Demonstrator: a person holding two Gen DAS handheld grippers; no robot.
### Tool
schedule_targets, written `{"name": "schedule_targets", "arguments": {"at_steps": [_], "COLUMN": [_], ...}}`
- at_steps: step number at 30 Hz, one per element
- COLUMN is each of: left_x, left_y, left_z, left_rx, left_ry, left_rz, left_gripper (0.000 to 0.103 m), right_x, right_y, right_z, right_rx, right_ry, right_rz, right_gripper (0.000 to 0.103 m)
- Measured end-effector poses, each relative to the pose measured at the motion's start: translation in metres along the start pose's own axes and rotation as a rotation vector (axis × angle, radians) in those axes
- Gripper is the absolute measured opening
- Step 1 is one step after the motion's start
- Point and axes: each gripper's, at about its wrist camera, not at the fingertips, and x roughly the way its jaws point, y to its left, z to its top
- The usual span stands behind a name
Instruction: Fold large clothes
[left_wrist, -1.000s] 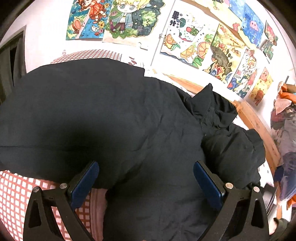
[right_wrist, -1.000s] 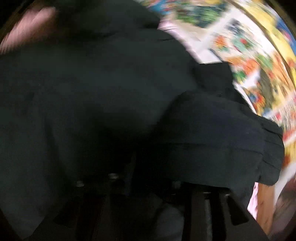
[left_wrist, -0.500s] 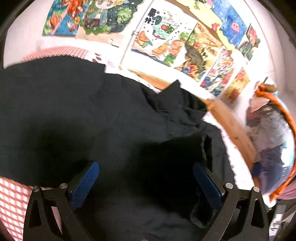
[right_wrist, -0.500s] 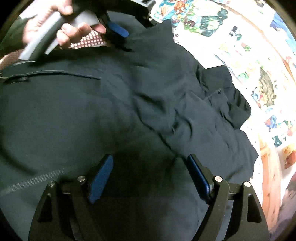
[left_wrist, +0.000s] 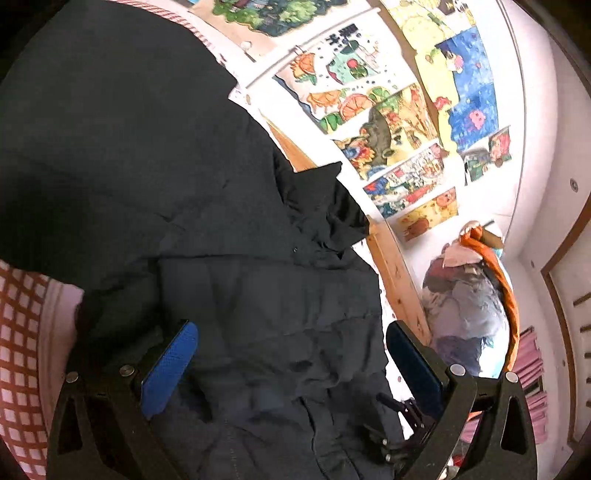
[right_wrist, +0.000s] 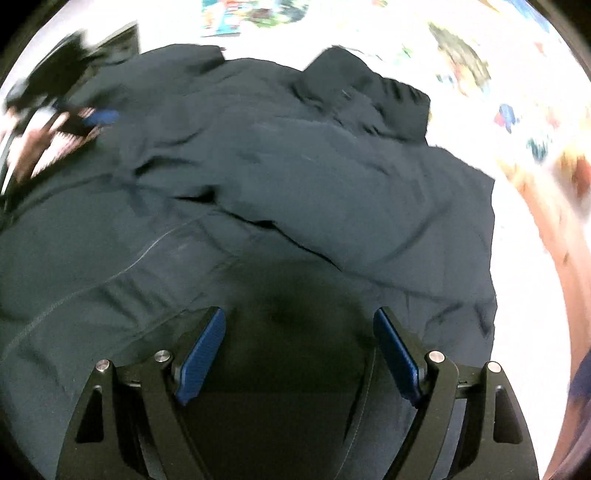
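Note:
A large dark jacket (left_wrist: 184, 184) lies spread on the bed, one side folded in over its body and its collar (left_wrist: 332, 206) toward the wall. My left gripper (left_wrist: 291, 343) hovers open over the folded part, with nothing pinched between its blue pads. In the right wrist view the jacket (right_wrist: 295, 166) fills the frame, collar (right_wrist: 369, 96) at the far end. My right gripper (right_wrist: 299, 332) is open above the near fabric and holds nothing. The left gripper (right_wrist: 99, 116) shows as a blur at the upper left, with a hand behind it.
A red-checked sheet (left_wrist: 18, 332) covers the bed at the left. A wooden bed rail (left_wrist: 399, 280) runs along the wall, which is hung with colourful posters (left_wrist: 388, 110). Beyond the rail stands an orange basket piled with clothes (left_wrist: 469, 302).
The right gripper, close in on the dark fabric a second ago, opened, let the cloth go and drew back. The left gripper's view rolled and tipped; a jacket flap now lies folded across the body.

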Motion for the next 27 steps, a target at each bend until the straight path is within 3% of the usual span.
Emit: {"name": "schedule_targets", "arguments": {"at_steps": [2,3,7,9,13,16,20,22,23,25,27], "left_x": [0.007,0.015,0.020,0.020,0.029,0.039,0.049,0.047,0.046,0.042,0.036], "left_y": [-0.004,-0.006,-0.006,-0.009,-0.012,-0.010,-0.010,-0.009,-0.008,-0.010,-0.022], "left_z": [0.001,0.000,-0.005,-0.009,-0.012,-0.010,-0.013,-0.013,-0.014,-0.012,-0.009], "left_rx": [0.034,0.048,0.058,0.083,0.125,0.120,0.136,0.136,0.132,0.143,0.233], "left_ry": [0.011,0.031,0.032,0.032,0.068,0.098,0.123,0.118,0.115,0.100,0.072], "left_rz": [0.051,0.141,0.297,0.419,0.462,0.428,0.462,0.486,0.493,0.504,0.518], "left_gripper": [0.103,0.101,0.101,0.101,0.099,0.080,0.072,0.047,0.042,0.021,0.015], "right_x": [0.007,0.010,0.022,0.024,0.028,0.028,0.022,0.019,0.017,0.015,0.013], "right_y": [-0.011,-0.015,-0.025,-0.024,-0.024,-0.025,-0.027,-0.029,-0.030,-0.032,-0.035], "right_z": [-0.002,-0.003,-0.006,-0.009,-0.009,-0.006,-0.004,-0.003,-0.002,0.002,0.007], "right_rx": [0.083,0.114,0.187,0.186,0.182,0.190,0.208,0.217,0.222,0.229,0.237], "right_ry": [0.020,0.027,0.043,0.038,0.036,0.030,0.009,-0.004,-0.017,-0.038,-0.059], "right_rz": [0.031,0.046,0.073,0.076,0.074,0.078,0.119,0.128,0.127,0.096,0.050], "right_gripper": [0.078,0.078,0.078,0.078,0.078,0.078,0.078,0.078,0.078,0.078,0.078]}}
